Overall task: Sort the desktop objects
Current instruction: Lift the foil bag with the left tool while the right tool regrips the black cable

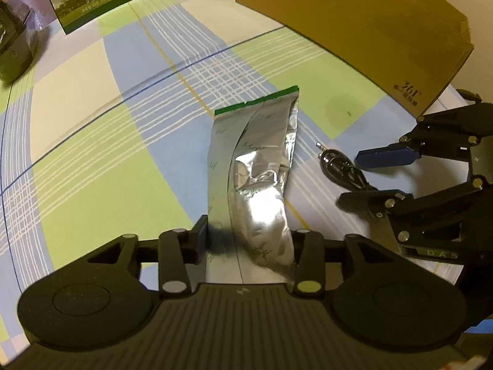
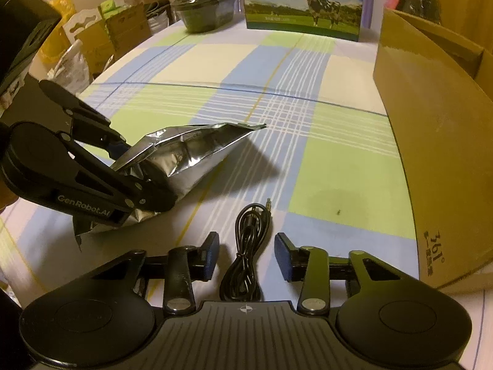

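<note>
A silver foil pouch [image 1: 255,169] with a green top edge sits between the fingers of my left gripper [image 1: 249,240], which is shut on its lower part. From the right wrist view the pouch [image 2: 191,154] is tilted, its far end raised off the cloth, with the left gripper [image 2: 141,175] clamped on it. A coiled black audio cable [image 2: 246,246] lies on the table between the spread fingers of my open right gripper [image 2: 248,257]. The left wrist view shows the same cable [image 1: 336,166] and the right gripper [image 1: 348,178] around it, not touching it.
A large open cardboard box [image 2: 431,141] stands along the right side, close to the right gripper. A milk carton box [image 2: 303,3] and a dark lidded container [image 2: 203,9] stand at the far edge of the checked tablecloth [image 2: 215,71]. Boxes and bags are piled beyond the left edge.
</note>
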`<move>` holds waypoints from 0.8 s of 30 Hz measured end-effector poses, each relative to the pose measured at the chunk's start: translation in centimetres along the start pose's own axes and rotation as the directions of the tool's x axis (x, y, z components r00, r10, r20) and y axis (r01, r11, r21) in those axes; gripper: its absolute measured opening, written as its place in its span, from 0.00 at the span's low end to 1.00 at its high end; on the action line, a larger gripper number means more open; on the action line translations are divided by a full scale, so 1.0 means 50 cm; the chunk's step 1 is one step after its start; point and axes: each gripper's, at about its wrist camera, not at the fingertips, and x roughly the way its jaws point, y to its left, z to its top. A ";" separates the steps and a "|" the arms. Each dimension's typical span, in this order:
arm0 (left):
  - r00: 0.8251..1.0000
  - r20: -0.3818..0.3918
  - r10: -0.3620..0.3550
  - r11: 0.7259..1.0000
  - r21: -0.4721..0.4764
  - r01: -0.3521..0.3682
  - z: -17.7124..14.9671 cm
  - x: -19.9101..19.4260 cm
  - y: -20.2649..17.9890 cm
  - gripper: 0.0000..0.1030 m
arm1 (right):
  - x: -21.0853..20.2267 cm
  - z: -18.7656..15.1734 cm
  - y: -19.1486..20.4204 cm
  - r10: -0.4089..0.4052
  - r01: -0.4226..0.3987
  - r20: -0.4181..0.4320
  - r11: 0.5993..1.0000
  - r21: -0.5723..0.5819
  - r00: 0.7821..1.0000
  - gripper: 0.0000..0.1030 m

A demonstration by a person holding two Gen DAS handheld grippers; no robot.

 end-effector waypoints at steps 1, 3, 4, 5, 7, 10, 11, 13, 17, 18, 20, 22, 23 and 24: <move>1.000 -0.006 0.002 1.000 0.001 -0.002 -0.002 0.003 0.000 0.44 | 0.001 -0.001 0.003 -0.001 0.001 0.000 1.000 -0.004 1.000 0.33; 1.000 -0.003 0.006 1.000 0.006 -0.006 -0.003 0.005 -0.004 0.45 | 0.006 -0.004 0.009 -0.007 0.007 0.002 1.000 -0.018 1.000 0.32; 1.000 -0.004 0.007 1.000 0.006 -0.007 -0.003 0.006 -0.002 0.45 | 0.007 -0.004 0.013 -0.015 0.015 0.004 0.999 -0.028 1.000 0.31; 1.000 -0.003 0.007 1.000 0.007 -0.007 -0.004 0.007 -0.001 0.45 | 0.008 -0.004 0.015 -0.021 0.022 0.006 0.999 -0.034 1.000 0.30; 1.000 0.000 0.006 1.000 0.005 -0.006 -0.004 0.007 -0.002 0.43 | 0.009 -0.005 0.015 -0.034 0.034 0.011 0.999 -0.032 0.999 0.23; 1.000 0.010 0.007 1.000 0.015 -0.007 -0.008 0.004 -0.007 0.38 | 0.010 -0.005 0.017 -0.058 0.058 0.015 0.997 -0.043 0.998 0.17; 1.000 0.014 0.009 1.000 0.019 -0.010 -0.008 0.003 -0.009 0.37 | 0.010 -0.005 0.018 -0.059 0.059 0.014 0.997 -0.039 0.998 0.17; 1.000 0.025 0.012 1.000 0.021 -0.013 -0.009 -0.003 -0.010 0.30 | 0.008 -0.004 0.018 -0.054 0.054 0.017 0.998 -0.027 0.998 0.16; 0.999 0.041 0.001 1.000 0.007 -0.002 -0.009 -0.020 -0.009 0.29 | -0.010 0.000 0.017 -0.055 0.056 0.055 0.998 0.000 0.997 0.15; 0.999 0.045 0.004 1.000 0.007 -0.004 -0.008 -0.024 -0.010 0.29 | -0.014 0.002 0.014 -0.056 0.056 0.061 0.998 0.012 0.997 0.15; 0.998 0.055 -0.001 1.000 -0.005 0.001 -0.007 -0.032 -0.009 0.28 | -0.020 0.004 0.009 -0.053 0.051 0.069 0.998 0.037 0.996 0.15; 0.998 0.065 -0.006 1.000 -0.015 0.007 -0.004 -0.041 -0.008 0.28 | -0.025 0.006 0.006 -0.050 0.046 0.080 0.997 0.056 0.996 0.15; 0.998 0.069 -0.005 1.000 -0.020 0.006 -0.003 -0.044 -0.008 0.28 | -0.029 0.007 0.005 -0.050 0.045 0.086 0.997 0.062 0.995 0.15; 0.997 0.071 -0.003 1.000 -0.021 0.005 -0.001 -0.048 -0.009 0.28 | -0.034 0.009 0.004 -0.051 0.044 0.096 0.997 0.070 0.994 0.15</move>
